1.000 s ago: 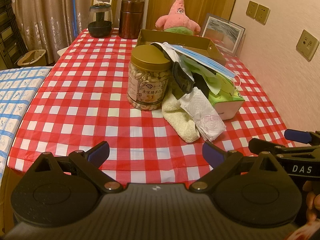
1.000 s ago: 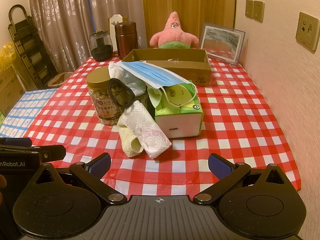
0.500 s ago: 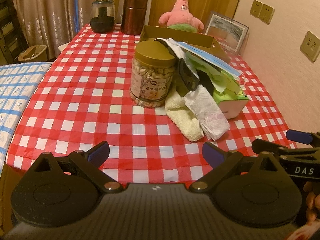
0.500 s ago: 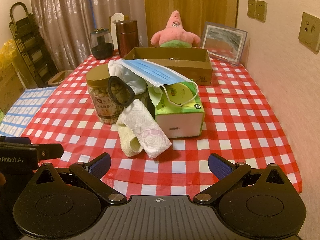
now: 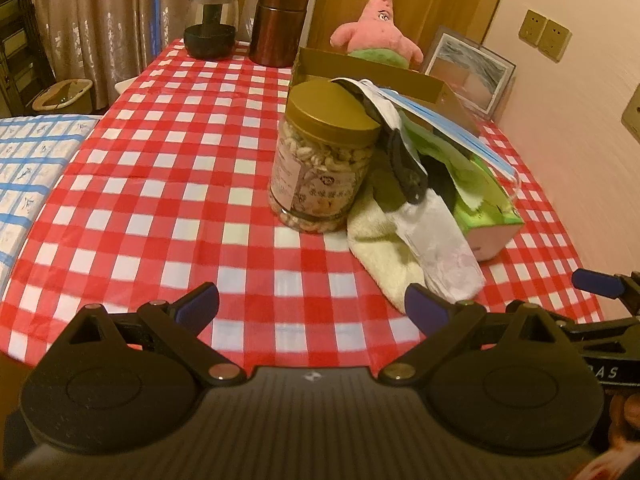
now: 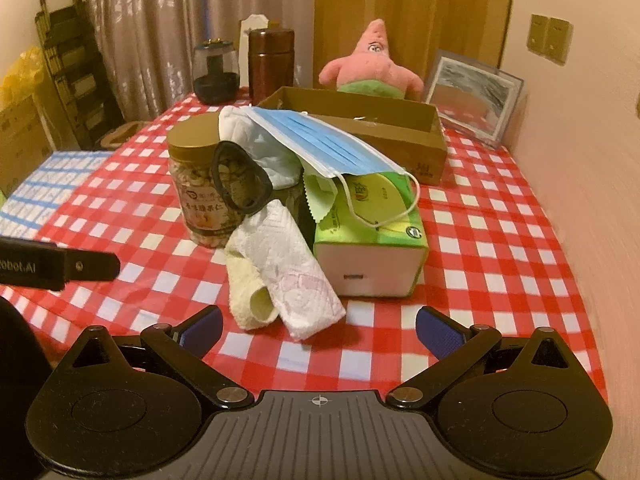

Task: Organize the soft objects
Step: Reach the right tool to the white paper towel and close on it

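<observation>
A heap of soft things lies mid-table: a blue face mask point(image 6: 320, 140), a white cloth point(image 6: 256, 144), a black strap loop point(image 6: 238, 178), a white paper towel point(image 6: 288, 268) and a cream towel point(image 6: 248, 292). They drape over a nut jar point(image 6: 200, 200) and a green tissue box point(image 6: 372, 236). My right gripper point(image 6: 319, 330) stands open just short of the paper towel. My left gripper point(image 5: 312, 308) is open too, facing the jar point(image 5: 320, 168) and the cream towel point(image 5: 384, 256). Both hold nothing.
An open cardboard box point(image 6: 360, 128) stands behind the heap, with a pink starfish plush point(image 6: 372, 64), a framed picture point(image 6: 472, 96), a brown canister point(image 6: 270, 64) and a glass jar point(image 6: 214, 72) further back. The wall is close on the right. The red checked tablecloth point(image 5: 160, 160) is bare to the left.
Both grippers have moved forward toward the heap, which now looms larger. Both stay open; nothing on the table has moved.
</observation>
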### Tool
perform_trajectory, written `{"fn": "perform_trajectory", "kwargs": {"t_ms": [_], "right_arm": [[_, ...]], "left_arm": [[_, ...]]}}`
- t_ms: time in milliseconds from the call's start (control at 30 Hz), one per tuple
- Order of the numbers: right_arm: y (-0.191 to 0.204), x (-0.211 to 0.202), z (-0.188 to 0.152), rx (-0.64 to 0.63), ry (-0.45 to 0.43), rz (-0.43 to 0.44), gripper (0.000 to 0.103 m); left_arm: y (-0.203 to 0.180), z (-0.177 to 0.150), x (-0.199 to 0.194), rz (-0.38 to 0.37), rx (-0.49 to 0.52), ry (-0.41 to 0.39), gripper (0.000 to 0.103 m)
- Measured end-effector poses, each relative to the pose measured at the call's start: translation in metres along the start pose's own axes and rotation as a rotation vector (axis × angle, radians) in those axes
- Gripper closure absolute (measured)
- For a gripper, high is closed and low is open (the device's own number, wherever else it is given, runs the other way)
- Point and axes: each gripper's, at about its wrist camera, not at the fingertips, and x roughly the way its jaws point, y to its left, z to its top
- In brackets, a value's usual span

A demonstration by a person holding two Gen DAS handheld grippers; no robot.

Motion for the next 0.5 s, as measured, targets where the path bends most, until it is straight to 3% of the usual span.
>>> {"fn": "perform_trajectory", "kwargs": {"t_ms": [233, 500], "right_arm": [[-0.002, 0.04, 0.009, -0.055, 0.052, 0.015, 0.017], [0.002, 0.08, 0.012, -0.107, 0.127, 0.053, 0.034]], "left_arm": [[0.003, 0.016, 0.022, 0.007, 0.031, -0.023, 0.004], [0.001, 0.027, 0.047, -0.022, 0.055, 0.015, 0.004]]}}
